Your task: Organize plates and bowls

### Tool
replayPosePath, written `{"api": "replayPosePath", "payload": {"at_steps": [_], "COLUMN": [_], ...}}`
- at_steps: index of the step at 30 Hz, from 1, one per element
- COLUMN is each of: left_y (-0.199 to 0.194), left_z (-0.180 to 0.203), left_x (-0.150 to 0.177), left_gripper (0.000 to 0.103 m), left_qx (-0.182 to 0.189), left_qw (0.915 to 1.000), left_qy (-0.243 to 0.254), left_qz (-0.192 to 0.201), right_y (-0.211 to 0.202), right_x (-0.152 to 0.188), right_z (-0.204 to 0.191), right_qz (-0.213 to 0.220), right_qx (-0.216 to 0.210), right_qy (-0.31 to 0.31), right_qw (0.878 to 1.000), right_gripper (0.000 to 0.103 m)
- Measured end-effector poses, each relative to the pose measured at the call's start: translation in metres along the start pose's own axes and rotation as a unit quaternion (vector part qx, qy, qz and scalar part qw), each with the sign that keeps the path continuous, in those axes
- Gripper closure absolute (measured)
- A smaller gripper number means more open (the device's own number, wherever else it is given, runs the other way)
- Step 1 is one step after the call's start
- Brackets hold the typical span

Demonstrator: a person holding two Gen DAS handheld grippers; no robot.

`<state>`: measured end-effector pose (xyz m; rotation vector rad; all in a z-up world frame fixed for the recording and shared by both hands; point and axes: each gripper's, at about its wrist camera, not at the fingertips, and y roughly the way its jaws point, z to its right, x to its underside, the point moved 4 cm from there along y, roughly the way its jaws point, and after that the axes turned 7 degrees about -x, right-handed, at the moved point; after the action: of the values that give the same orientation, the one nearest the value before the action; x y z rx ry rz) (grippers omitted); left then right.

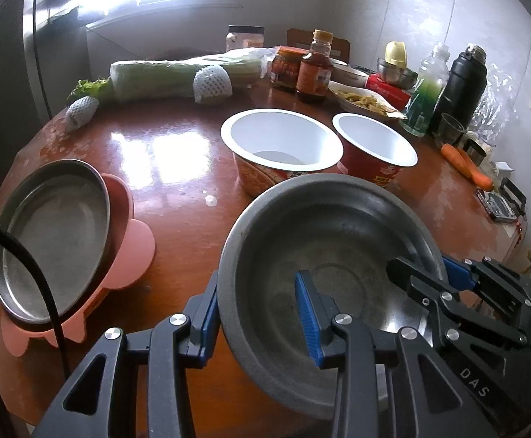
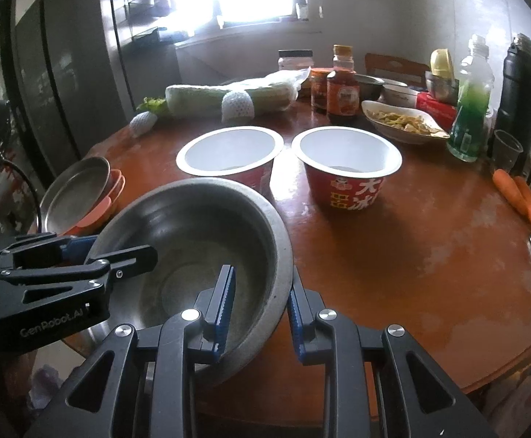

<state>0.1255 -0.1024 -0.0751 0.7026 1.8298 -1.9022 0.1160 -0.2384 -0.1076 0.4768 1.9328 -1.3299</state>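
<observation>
A large steel bowl (image 1: 324, 255) (image 2: 199, 241) is held tilted above the near edge of the round brown table (image 1: 178, 168). My left gripper (image 1: 258, 314) straddles its left rim, one finger inside and one outside. My right gripper (image 2: 260, 306) straddles its right rim the same way and also shows in the left wrist view (image 1: 437, 273). A steel plate (image 1: 50, 233) (image 2: 75, 189) rests on a pink plate (image 1: 134, 248) at the left. Two empty red paper bowls (image 1: 283, 142) (image 1: 375, 142) stand behind the steel bowl; they also show in the right wrist view (image 2: 229, 153) (image 2: 349, 160).
Wrapped cabbage (image 1: 170, 76), sauce jars (image 1: 313, 69), a dish of food (image 2: 400, 120), a green bottle (image 2: 472, 102), a black flask (image 2: 521, 84) and carrots (image 2: 524, 197) crowd the far and right side. A fridge (image 2: 57, 80) stands left.
</observation>
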Motion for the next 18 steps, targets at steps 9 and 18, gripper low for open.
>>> {"api": "replayPosePath", "payload": {"at_steps": [9,18], "left_y": [0.004,0.009], "left_z": [-0.001,-0.002], "left_x": [0.000,-0.001], "left_gripper": [0.065,0.065], "left_qx": [-0.003,-0.006], "left_qw": [1.0000,0.9999], "left_qy": [0.003,0.005], "left_qz": [0.005,0.008], "right_y": [0.009,0.015], "right_x": [0.002,0.001], "right_z": [-0.001,-0.001], "right_qz": [-0.009,-0.013], "right_qx": [0.002,0.003], "right_qy": [0.001,0.007], "right_qw": [1.000,1.000], "right_gripper": [0.075,0.074]}}
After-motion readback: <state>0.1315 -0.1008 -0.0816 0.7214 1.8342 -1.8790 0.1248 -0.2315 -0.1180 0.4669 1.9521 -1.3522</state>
